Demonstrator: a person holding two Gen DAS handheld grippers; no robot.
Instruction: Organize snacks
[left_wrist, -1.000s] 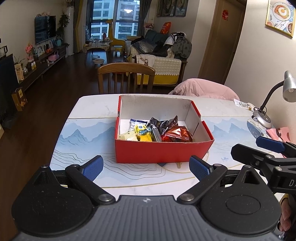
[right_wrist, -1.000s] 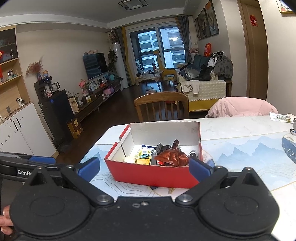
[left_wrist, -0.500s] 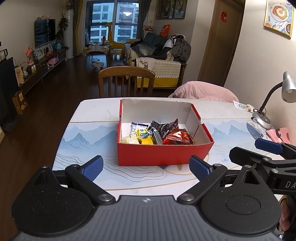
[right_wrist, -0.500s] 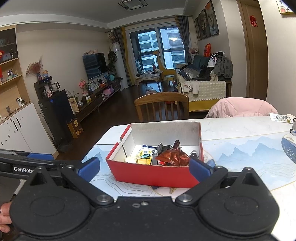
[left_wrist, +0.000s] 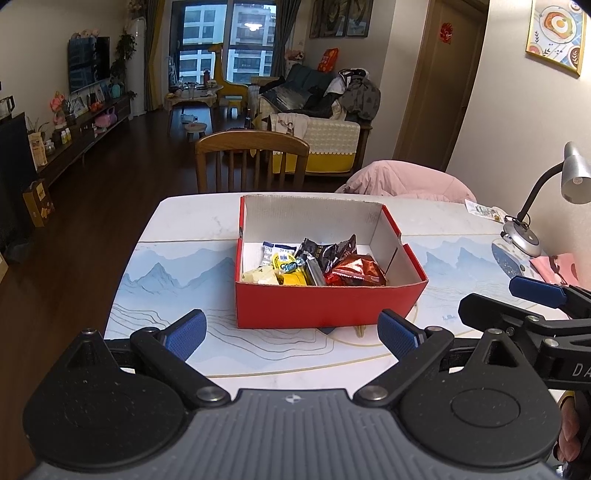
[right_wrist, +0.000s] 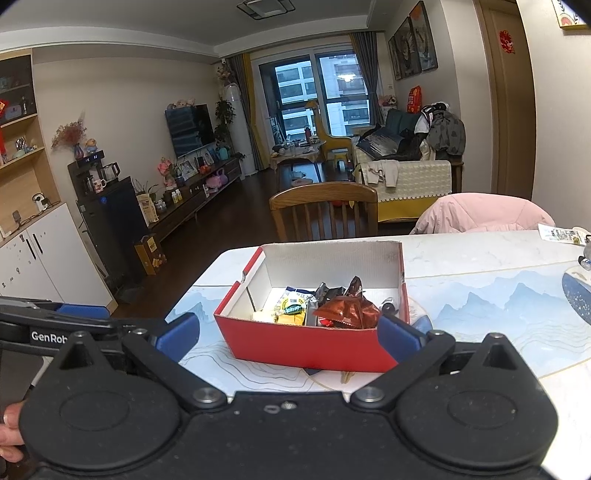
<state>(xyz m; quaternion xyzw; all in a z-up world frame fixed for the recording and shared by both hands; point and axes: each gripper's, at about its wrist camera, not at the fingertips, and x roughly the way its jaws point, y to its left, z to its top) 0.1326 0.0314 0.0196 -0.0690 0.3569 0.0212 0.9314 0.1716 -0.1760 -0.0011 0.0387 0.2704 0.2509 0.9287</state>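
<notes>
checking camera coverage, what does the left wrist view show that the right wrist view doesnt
Only the left wrist view shows the desk lamp, the framed food picture on the wall, and the right gripper from the side.

Only the right wrist view shows the white cabinet, the wall shelves and the ceiling light.

Both show the red box of snacks on the table, the wooden chair, the pink jacket, and open jaws holding nothing.

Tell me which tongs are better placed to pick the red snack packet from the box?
Probably the right tongs: open and empty, nearer the red packet at the right end of the red box. The left tongs, also open, sit farther back.
</notes>
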